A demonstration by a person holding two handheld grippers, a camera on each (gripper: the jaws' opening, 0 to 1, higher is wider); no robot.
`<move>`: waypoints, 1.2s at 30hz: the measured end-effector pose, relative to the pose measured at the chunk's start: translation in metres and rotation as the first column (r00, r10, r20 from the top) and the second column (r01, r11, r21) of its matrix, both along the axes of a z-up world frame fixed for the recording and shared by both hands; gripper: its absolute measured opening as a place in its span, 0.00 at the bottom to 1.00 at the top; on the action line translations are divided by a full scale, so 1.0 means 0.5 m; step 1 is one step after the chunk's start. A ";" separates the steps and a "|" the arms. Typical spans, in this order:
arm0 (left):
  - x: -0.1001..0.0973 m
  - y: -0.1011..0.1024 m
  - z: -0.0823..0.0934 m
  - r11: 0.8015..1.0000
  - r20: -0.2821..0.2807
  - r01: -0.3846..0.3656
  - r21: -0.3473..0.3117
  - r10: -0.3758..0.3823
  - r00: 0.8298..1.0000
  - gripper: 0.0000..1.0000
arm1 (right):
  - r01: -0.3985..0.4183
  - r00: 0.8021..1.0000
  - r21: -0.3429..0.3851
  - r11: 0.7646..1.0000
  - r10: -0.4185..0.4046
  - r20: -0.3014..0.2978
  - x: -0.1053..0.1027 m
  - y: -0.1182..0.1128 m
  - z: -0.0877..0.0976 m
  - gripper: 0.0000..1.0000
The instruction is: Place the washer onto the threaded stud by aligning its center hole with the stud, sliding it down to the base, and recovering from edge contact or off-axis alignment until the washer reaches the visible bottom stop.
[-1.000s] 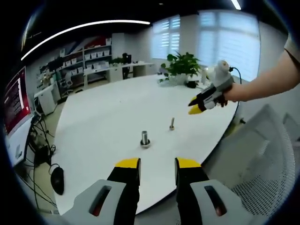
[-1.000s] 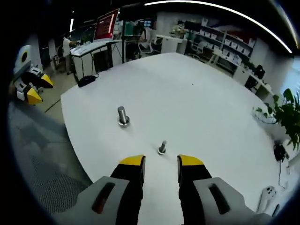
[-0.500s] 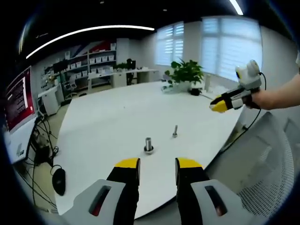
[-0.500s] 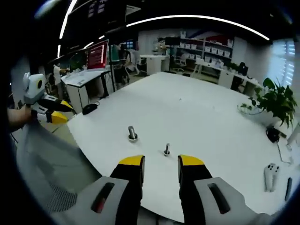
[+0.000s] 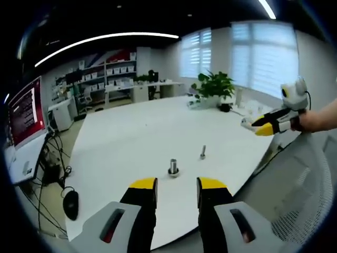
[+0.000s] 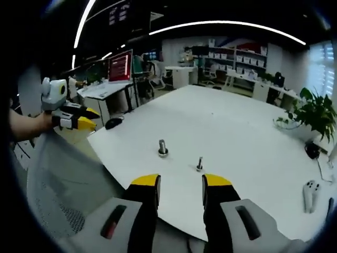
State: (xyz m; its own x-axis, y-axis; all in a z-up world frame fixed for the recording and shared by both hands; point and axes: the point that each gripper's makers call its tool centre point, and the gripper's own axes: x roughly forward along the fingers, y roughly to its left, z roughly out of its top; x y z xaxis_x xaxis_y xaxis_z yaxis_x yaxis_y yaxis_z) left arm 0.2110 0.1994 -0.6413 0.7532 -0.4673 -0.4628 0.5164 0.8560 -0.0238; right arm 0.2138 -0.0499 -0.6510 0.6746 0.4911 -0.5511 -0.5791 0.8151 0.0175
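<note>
Two metal studs stand upright on the white table. The thicker stud has a wide flat base; I cannot tell whether a washer lies on it. The thin threaded stud stands beside it. My left gripper is open and holds nothing, well back from the table edge. My right gripper is open as well, also short of the table. In the left gripper view the right gripper hangs off the table's right side; in the right gripper view the left gripper hangs at the left.
A grey mesh chair back sits close to the table edge. A white controller lies on the table's far right, with a potted plant at the far end. Desks, a red screen and cables on the floor lie beyond.
Both grippers have drawn back from the table, so the studs look smaller and farther off. The gap between each pair of jaws stays the same. The studs have not moved.
</note>
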 end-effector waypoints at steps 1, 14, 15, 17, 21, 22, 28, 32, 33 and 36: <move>0.001 0.001 -0.001 1.000 0.000 -0.004 0.001 0.004 1.000 0.28 | -0.007 1.000 0.006 1.000 0.007 0.001 -0.005 0.000 -0.003 0.35; 0.008 0.016 0.021 0.998 0.064 -0.053 0.025 0.051 0.997 0.27 | 0.007 0.998 0.081 0.997 -0.012 0.060 0.001 -0.004 0.011 0.36; 0.009 0.017 0.024 0.998 0.071 -0.057 0.025 0.055 0.996 0.27 | 0.020 0.998 0.105 0.994 -0.026 0.055 0.002 -0.006 0.014 0.36; 0.012 0.021 0.028 0.998 0.078 -0.066 0.015 0.065 0.995 0.27 | 0.022 0.998 0.107 0.994 -0.028 0.056 0.001 -0.007 0.014 0.36; 0.008 0.019 0.021 0.997 0.074 -0.064 0.040 0.061 0.995 0.27 | 0.018 0.994 0.081 0.997 -0.027 0.109 -0.001 -0.005 0.025 0.36; 0.007 0.019 0.020 0.997 0.072 -0.063 0.042 0.060 0.996 0.27 | 0.022 0.993 0.075 0.997 -0.030 0.114 -0.001 -0.007 0.025 0.36; 0.009 0.023 0.024 0.997 0.073 -0.068 0.021 0.066 0.995 0.28 | 0.057 0.992 0.071 0.996 -0.065 0.113 0.000 -0.022 0.022 0.37; 0.008 0.024 0.026 0.997 0.078 -0.075 0.017 0.073 0.994 0.28 | 0.040 0.991 0.050 0.998 -0.046 0.126 -0.008 -0.016 0.020 0.37; 0.008 0.026 0.026 0.997 0.082 -0.079 0.019 0.077 0.994 0.28 | 0.032 0.992 0.045 0.998 -0.038 0.124 -0.009 -0.014 0.016 0.37; 0.009 0.030 0.035 0.996 0.092 -0.090 -0.008 0.090 0.992 0.28 | 0.028 0.994 0.035 0.999 -0.032 0.106 -0.004 -0.013 0.012 0.37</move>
